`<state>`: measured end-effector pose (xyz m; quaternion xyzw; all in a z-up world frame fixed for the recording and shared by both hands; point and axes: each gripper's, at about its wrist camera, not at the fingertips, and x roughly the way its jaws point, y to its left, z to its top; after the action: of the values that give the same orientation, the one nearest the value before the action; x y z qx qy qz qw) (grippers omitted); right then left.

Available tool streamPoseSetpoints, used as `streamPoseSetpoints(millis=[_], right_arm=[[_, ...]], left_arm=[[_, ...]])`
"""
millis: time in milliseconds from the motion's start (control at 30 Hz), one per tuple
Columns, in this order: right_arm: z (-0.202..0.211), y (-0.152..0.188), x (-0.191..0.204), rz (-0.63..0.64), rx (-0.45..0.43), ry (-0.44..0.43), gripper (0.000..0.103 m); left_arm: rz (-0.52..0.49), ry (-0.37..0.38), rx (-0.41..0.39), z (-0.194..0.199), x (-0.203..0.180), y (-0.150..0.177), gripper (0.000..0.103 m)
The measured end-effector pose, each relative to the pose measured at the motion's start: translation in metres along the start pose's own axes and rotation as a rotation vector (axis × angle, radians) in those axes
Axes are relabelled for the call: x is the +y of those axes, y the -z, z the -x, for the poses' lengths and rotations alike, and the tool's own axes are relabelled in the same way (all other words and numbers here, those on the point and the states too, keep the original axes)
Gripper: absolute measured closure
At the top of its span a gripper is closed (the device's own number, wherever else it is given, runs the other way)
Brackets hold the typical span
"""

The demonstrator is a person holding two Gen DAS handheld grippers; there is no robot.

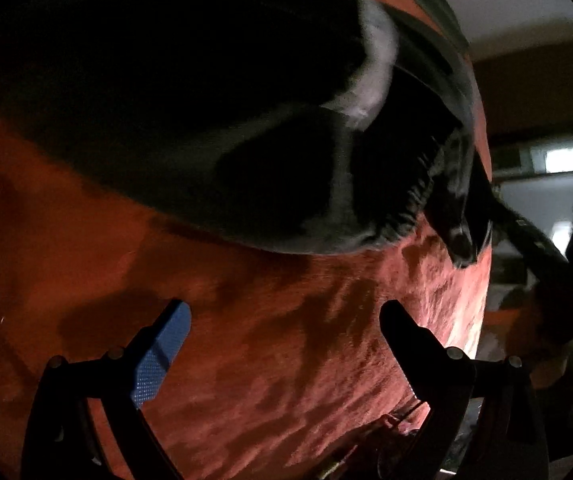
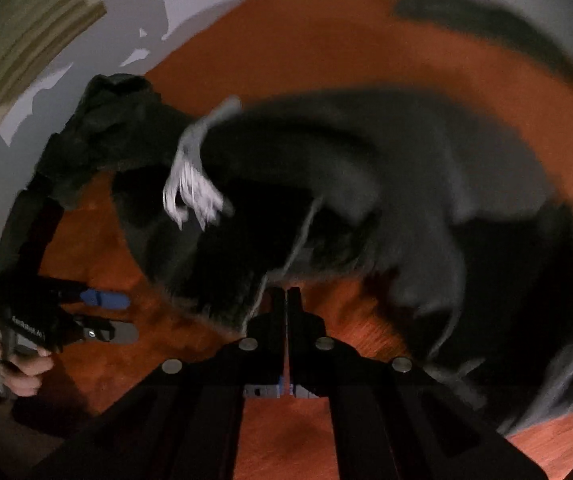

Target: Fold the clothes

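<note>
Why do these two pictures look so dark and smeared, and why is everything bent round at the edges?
Left wrist view: dim room, the dark garment almost black, the orange cover lit only at the right, with shadows under the open left gripper. Right wrist view: the garment's right side smeared by motion blur, shadows on the pale wall. Both views bend because of the fisheye lens.

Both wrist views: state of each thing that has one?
Dark grey fabric garment: crumpled, unfolded, on the orange fuzzy blanket.
White drawstring: loose, lying on garment.
Left tongs: open, empty, over bare blanket.
Right tongs: shut at the garment's edge; a hold cannot be told.
</note>
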<state>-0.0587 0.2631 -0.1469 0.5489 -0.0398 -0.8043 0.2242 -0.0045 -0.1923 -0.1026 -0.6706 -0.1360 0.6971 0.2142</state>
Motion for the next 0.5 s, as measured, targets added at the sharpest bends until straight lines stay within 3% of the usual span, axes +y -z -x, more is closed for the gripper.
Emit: streamPoseSetpoints(millis=[67,133,167,300,433,500], right_arm=[[-0.016,0.004,0.001,-0.044,0.016,-0.046,0.092],[-0.029,0.007,0.002,-0.095,0.029,-0.106,0.074],[-0.036,0.007,0.003,-0.121,0.036,-0.133,0.073],[-0.06,0.009,0.003,-0.189,0.036,-0.188,0.074],[-0.056,0.012,0.009,-0.192,0.009,-0.223,0.092],[-0.046,0.013,0.021,-0.135,-0.007,-0.204,0.093]], left_arm=[[-0.066,-0.041,-0.03,0.002,-0.013,0.0,0.007],[-0.129,-0.085,-0.067,0.007,-0.023,0.001,0.006],[-0.153,-0.101,-0.08,0.01,-0.026,0.002,0.007],[-0.174,-0.118,-0.102,0.009,-0.027,0.009,0.007],[-0.106,-0.097,-0.072,0.006,-0.009,0.011,0.007],[-0.064,-0.082,-0.057,0.005,0.001,0.011,0.007]])
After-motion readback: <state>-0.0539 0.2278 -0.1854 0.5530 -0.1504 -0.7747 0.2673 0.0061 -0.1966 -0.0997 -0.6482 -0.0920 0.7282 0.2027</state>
